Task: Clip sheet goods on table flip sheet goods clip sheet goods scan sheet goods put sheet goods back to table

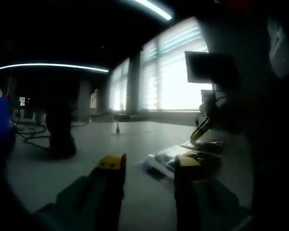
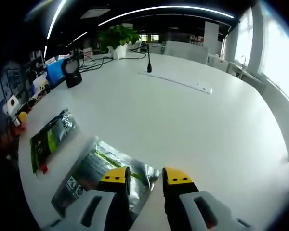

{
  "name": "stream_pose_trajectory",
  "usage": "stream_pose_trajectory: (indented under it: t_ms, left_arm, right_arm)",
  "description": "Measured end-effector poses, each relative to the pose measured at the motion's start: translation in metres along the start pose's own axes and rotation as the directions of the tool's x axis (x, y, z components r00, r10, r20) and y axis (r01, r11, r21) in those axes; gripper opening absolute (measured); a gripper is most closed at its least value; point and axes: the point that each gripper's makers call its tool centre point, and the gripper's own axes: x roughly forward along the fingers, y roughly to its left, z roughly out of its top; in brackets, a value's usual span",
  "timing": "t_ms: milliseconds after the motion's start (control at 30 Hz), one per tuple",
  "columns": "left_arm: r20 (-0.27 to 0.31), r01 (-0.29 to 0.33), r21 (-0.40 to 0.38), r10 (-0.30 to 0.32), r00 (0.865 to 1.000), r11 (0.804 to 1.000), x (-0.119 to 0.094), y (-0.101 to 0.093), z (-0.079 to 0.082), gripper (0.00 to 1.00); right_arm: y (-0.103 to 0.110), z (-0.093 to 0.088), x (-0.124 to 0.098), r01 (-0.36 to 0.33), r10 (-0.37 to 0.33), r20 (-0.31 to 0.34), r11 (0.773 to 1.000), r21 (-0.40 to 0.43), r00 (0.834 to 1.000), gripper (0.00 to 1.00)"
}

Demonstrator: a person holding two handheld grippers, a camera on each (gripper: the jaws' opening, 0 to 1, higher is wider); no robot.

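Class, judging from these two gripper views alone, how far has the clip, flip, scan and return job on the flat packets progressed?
Done: nothing I can confirm; the silver packet and the green packet both lie flat on the white table. In hand: the right gripper hovers open at the silver packet's edge, gripping nothing. The left gripper is open too. Left: clipping, flipping, scanning near the dark scanner, returning.

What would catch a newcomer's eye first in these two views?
In the right gripper view, a shiny silver foil packet lies on the white table just ahead of the open yellow-tipped right gripper, with a green foil packet beside it. In the left gripper view, bright blinded windows glare behind the open left gripper.
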Motion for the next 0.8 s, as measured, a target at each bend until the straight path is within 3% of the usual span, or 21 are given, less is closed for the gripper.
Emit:
stream_pose_trajectory:
  t_ms: [167,400,633,800]
  left_arm:
    - [-0.003,-0.003,0.004,0.003,1.000,1.000,0.0002,0.0004,-0.0005,0.33]
    - [-0.001,0.000,0.004,0.000,1.000,1.000,0.0003,-0.0002,-0.0003,0.33]
    - [0.001,0.001,0.006,-0.001,1.000,1.000,0.0000,-0.0007,0.0002,0.33]
    - [0.003,0.004,0.007,-0.004,1.000,1.000,0.0000,-0.0010,0.0006,0.33]
  right_arm:
    - [-0.0003,0.0006,-0.0005,-0.003,0.003,-0.005,1.000,0.018,1.000,0.23]
    - [-0.0022,0.0004,0.0007,0.010,-0.010,-0.046,1.000,0.013,0.999,0.14]
    - [-0.0027,-0.0008,0.0006,0.012,-0.011,-0.047,1.000,0.018,0.999,0.11]
    - [0.0047,-0.0005,0.0013,-0.002,0.003,-0.049,1.000,0.021,0.999,0.02]
